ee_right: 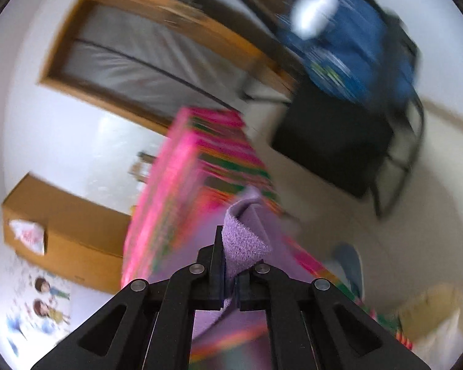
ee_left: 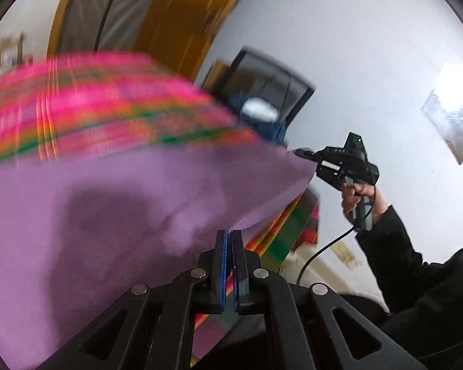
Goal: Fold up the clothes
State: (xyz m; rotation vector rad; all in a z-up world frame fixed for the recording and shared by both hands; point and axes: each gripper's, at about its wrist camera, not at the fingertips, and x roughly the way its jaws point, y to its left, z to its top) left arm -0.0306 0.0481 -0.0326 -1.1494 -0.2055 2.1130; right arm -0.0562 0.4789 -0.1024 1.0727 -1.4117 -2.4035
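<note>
Both claws are clamped on the same purple cloth [ee_left: 114, 203]: the left gripper [ee_left: 230, 237] has its blue-edged fingers pinched tight on a corner of the near edge, and the right gripper [ee_right: 230, 265] is closed on a rolled-up bit of the fleecy edge, with fabric bulging out between its jaws. From the left wrist view the person's right hand [ee_left: 359, 200] is seen squeezing the handle, a black sleeve [ee_left: 395, 246] behind it and a cable trailing down. The cloth hangs stretched between the two grips, lifted clear above a bed covered in a pink, green and orange striped blanket [ee_left: 86, 104]. Much of both pictures is smeared, so finer creases cannot be read

I'd judge this to be the start of a fold: the piece is held up by one edge, ready to be spread or doubled over. Next it needs both hands travelling together, keeping the edge taut, so it lands flat on the blanket without bunching

Round the room: white walls, a wood-framed door [ee_right: 145, 49], a black chair [ee_right: 348, 141] with a blue bag [ee_right: 348, 46] on it, and a cardboard box [ee_right: 68, 234] against the wall
</note>
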